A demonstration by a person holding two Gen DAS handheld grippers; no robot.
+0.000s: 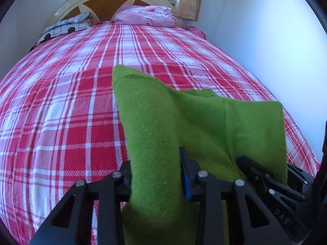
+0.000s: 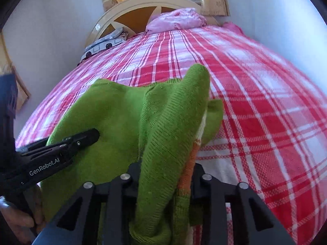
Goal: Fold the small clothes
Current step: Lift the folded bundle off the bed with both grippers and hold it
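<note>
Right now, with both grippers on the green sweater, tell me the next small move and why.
Probably lift both together and carry the near edge toward the headboard. The left gripper and right gripper each pinch a bunched part of the green knit sweater, close side by side, and the rest lies rumpled on the plaid bedsheet, so spreading it flat seems needed before folding.
</note>
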